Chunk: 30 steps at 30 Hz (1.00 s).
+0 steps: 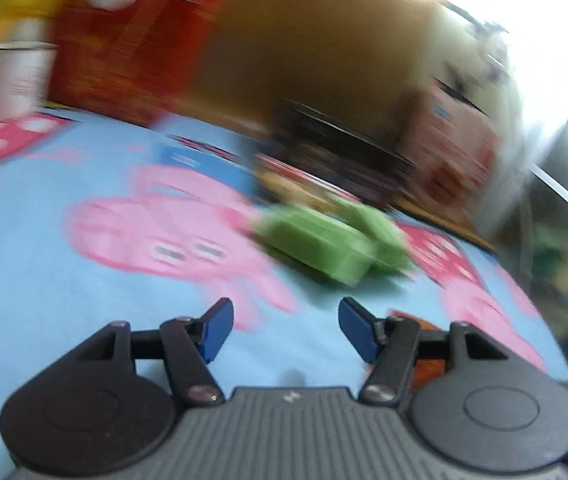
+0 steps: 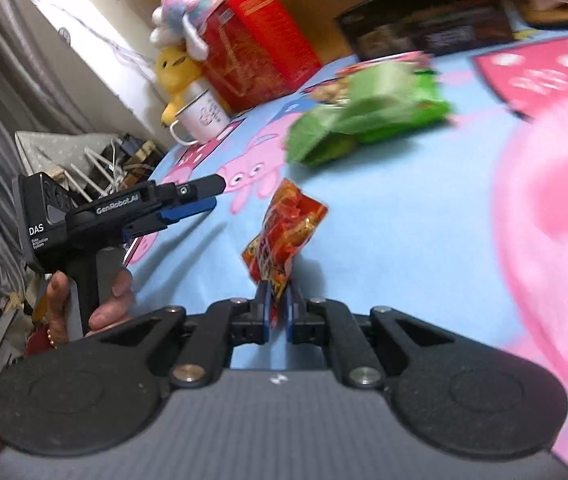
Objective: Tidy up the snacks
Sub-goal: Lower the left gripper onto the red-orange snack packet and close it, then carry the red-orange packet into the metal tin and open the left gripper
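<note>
Right gripper (image 2: 279,300) clamps red snack packet (image 2: 284,232), long axis pointing forward; left gripper (image 1: 285,330) apart.

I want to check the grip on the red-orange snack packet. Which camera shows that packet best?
The right wrist view: the red-orange snack packet sits sharp and central, pinched at its lower end by the right gripper. The left wrist view is motion-blurred and shows only an orange sliver behind the open left gripper.

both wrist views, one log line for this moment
right hand-held gripper: shut on red snack packet | left hand-held gripper: open, empty | green packets: on table
</note>
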### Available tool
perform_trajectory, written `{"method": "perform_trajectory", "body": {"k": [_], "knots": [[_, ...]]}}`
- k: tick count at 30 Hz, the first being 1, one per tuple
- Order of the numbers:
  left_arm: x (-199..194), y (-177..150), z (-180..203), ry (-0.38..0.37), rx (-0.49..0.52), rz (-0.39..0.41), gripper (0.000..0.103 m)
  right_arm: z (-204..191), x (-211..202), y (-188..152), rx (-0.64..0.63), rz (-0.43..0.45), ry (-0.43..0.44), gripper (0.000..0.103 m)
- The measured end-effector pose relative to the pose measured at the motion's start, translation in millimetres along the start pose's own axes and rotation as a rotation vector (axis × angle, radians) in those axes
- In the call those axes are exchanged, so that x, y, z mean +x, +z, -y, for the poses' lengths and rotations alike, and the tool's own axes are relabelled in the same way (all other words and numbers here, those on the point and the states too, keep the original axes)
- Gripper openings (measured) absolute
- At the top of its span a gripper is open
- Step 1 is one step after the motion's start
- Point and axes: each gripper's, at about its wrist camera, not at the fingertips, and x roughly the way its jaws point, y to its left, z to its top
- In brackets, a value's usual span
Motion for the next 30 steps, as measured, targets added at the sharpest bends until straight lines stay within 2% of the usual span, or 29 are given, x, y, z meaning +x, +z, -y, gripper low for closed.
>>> {"method": "perform_trajectory", "body": {"k": [4,6,8,11,12,14,15,16,18,24,28,30], "knots": [[25,-6,47,-0.165,0.065,-0.110,0.059,11,-32,-12,0.000,0.041,-0.053,0.010],[40,-9,65,-0.232,0.067,-0.174,0.062,13,-43,-19,-0.019,0.059,-0.075,0.010],[51,-11,82,-0.275,0.088,-0.207,0.066,16,-50,-25,-0.032,0.070,-0.086,0.010],[64,-13,105,-0.341,0.151,-0.264,0.066,19,-59,-30,-0.067,0.095,-0.121,0.010],[67,-15,111,-0.354,0.166,-0.275,0.070,20,-62,-32,-0.081,0.107,-0.134,0.010],[68,-19,123,-0.329,0.212,-0.265,0.063,21,-65,-34,-0.109,0.125,-0.154,0.011],[67,-21,125,-0.327,0.223,-0.266,0.056,22,-66,-35,-0.120,0.133,-0.159,0.011],[68,-21,125,-0.356,0.203,-0.281,0.047,25,-68,-35,-0.123,0.141,-0.160,0.012],[65,-23,121,-0.392,0.148,-0.295,0.036,32,-70,-35,-0.103,0.147,-0.140,0.012],[52,-26,106,-0.330,0.066,-0.260,0.035,25,-62,-26,-0.167,0.108,-0.130,0.013],[41,-31,85,-0.305,-0.014,-0.265,0.034,21,-50,-19,-0.176,0.061,-0.081,0.013],[32,-34,81,-0.304,-0.014,-0.266,0.032,19,-46,-17,-0.175,0.023,-0.045,0.013]]}}
